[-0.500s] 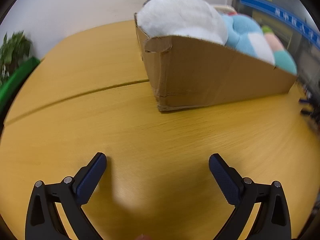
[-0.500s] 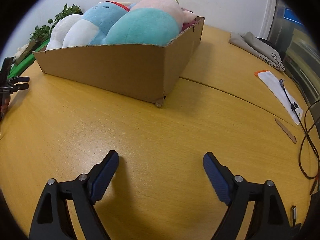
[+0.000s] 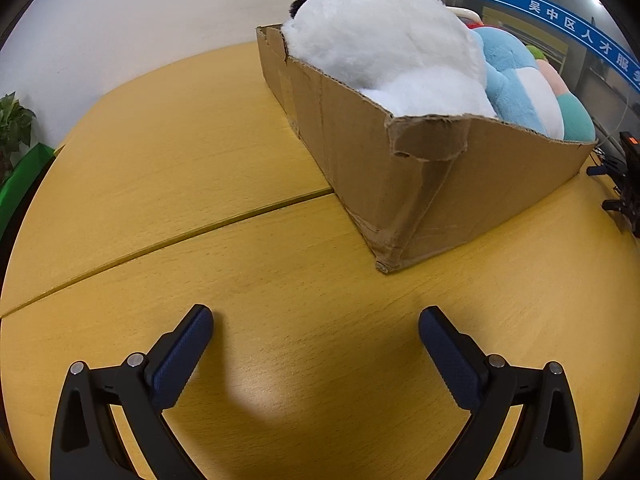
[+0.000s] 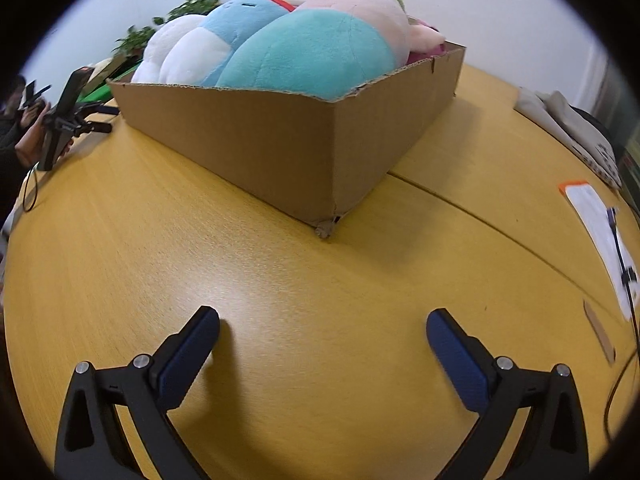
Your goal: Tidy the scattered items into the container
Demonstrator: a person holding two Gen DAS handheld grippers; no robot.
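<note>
A brown cardboard box [image 3: 440, 184] stands on the yellow wooden table [image 3: 200, 168]. It holds a white plush [image 3: 392, 52], a light blue plush [image 3: 516, 80] and a teal and pink plush [image 3: 572, 116], all bulging above the rim. The right wrist view shows the same box [image 4: 280, 144] with the teal plush [image 4: 312, 56], blue plush [image 4: 240, 12] and white plush [image 4: 168, 52]. My left gripper [image 3: 316, 326] is open and empty, low over the table in front of the box's near corner. My right gripper [image 4: 322, 328] is open and empty, in front of the box's other corner.
A green plant [image 3: 14, 128] stands at the table's far left. In the right wrist view, white paper with an orange edge [image 4: 592, 216], cables [image 4: 620, 256], a wooden stick [image 4: 598, 336] and folded cloth [image 4: 568, 120] lie right. The other gripper [image 4: 68, 112] shows left.
Both grippers have shifted sideways around the box: the left view now faces its left corner, the right view sits closer and tilted. Both stay open and empty.
</note>
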